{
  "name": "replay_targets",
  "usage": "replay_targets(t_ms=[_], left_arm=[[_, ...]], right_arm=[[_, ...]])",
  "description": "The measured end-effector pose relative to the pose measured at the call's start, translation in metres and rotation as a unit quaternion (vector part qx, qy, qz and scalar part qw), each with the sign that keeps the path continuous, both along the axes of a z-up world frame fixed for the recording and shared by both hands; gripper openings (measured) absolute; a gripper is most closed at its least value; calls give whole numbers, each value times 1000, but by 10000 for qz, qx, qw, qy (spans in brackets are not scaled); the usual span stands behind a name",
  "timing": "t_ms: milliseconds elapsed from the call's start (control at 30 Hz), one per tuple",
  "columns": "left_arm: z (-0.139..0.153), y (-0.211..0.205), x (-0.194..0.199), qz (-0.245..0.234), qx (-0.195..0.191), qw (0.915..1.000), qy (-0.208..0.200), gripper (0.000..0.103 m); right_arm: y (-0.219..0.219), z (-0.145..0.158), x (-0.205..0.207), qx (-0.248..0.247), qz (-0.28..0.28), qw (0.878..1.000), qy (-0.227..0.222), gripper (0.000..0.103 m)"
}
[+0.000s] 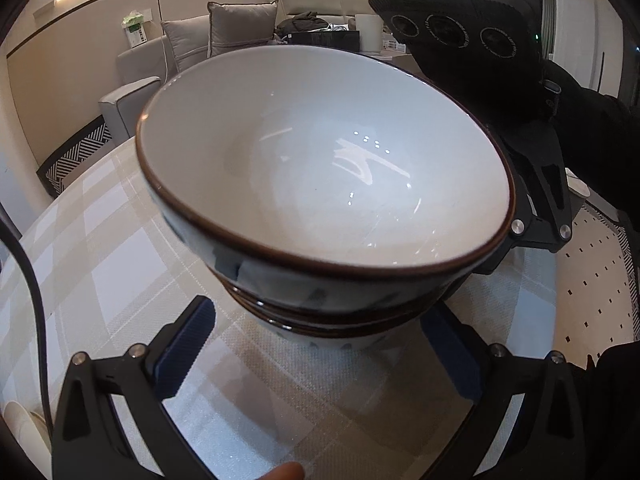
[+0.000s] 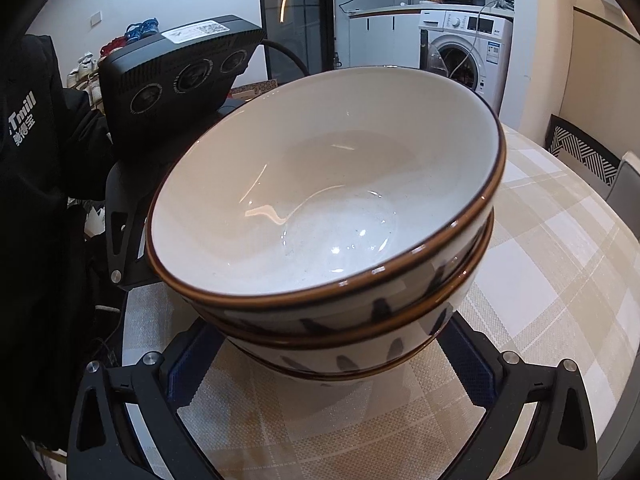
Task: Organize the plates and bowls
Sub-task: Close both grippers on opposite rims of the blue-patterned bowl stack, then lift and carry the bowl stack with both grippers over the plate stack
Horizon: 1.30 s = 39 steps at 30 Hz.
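We see a stack of bowls (image 1: 320, 184) mouth-up, tilted, apparently lifted above the checked bench (image 1: 100, 260). Our left gripper (image 1: 316, 354) and right gripper (image 2: 328, 360) face each other across it, jaws spread wide around the lowest bowl; contact is hard to judge.

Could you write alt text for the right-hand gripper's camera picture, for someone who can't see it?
A stack of bowls, white inside with brown rims, fills the view, sitting between the open fingers of the right gripper above a checked tablecloth. The left gripper faces it from the far side, and a washing machine stands behind.
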<state>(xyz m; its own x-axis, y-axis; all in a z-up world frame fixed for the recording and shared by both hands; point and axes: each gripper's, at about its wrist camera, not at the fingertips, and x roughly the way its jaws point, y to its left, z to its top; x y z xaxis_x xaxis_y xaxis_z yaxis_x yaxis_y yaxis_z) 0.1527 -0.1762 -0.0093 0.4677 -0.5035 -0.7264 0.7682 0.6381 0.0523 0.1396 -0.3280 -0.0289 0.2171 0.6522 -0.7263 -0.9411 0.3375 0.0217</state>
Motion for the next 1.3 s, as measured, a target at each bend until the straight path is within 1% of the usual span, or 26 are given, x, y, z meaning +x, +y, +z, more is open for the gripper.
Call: replay_targets(t_ms=[133, 333, 500, 533, 600, 800, 1300], left_arm=[[3, -4, -4, -94, 114, 9995, -295, 103], [6, -5, -3, -146, 128, 9990, -391, 103], [6, -8, -5, -260, 228, 9981, -504, 103], [7, -8, -6, -277, 190, 9980, -535, 103], [8, -6, -5, -259, 81, 9987, -425, 103], [9, -7, -7, -260, 88, 9986, -459, 103], [8, -11, -5, -244, 101, 9984, -509, 103]], right_arm=[[-1, 2, 0, 7, 33, 10000, -9, 103], [-6, 5, 0, 182, 81, 9998, 35, 103], [-9, 5, 1, 160, 66, 9997, 173, 103], [-10, 5, 1, 183, 60, 9997, 181, 103], [-12, 7, 3, 269, 3, 9991, 318, 103], [-14, 7, 3, 354, -87, 9986, 394, 103], [-13, 7, -1, 457, -241, 9981, 342, 103]])
